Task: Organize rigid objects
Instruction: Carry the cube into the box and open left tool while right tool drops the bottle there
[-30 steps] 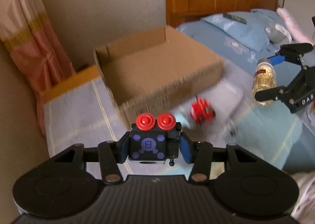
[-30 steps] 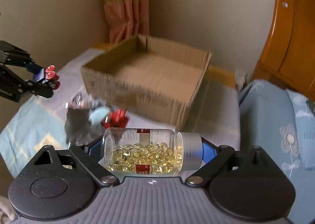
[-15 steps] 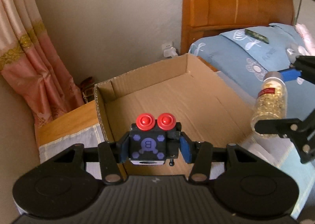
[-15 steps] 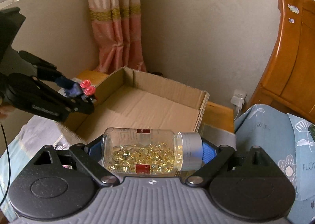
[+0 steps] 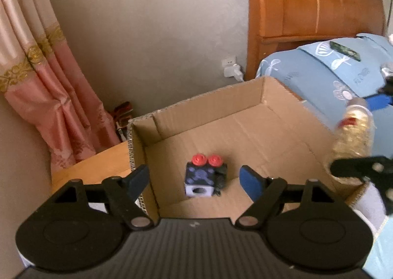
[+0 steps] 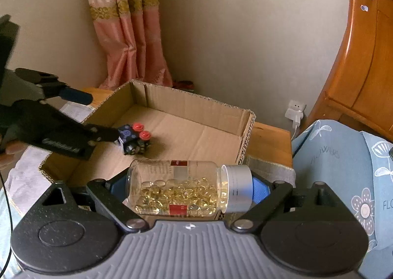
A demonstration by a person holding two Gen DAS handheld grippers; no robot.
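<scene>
An open cardboard box (image 5: 267,97) stands against the wall. A black fidget cube (image 5: 205,175) with two red buttons lies on the box floor near its left wall; it also shows in the right wrist view (image 6: 133,137). My left gripper (image 5: 195,179) is open and empty above the box's near left corner, just behind the cube. My right gripper (image 6: 189,188) is shut on a clear bottle (image 6: 186,188) of yellow capsules with a silver cap, held sideways over the box's near right rim. The bottle also shows in the left wrist view (image 5: 352,139).
A pink curtain (image 5: 49,97) hangs at the left. A wooden headboard (image 5: 314,8) and a blue bed cover (image 5: 326,70) lie right of the box (image 6: 196,117). A wooden tabletop (image 6: 270,139) carries the box. A white wall plug (image 6: 296,112) sits behind it.
My left gripper has opened and let the fidget cube go; the cube now lies on the box floor. My right gripper has brought the bottle closer over the box's rim.
</scene>
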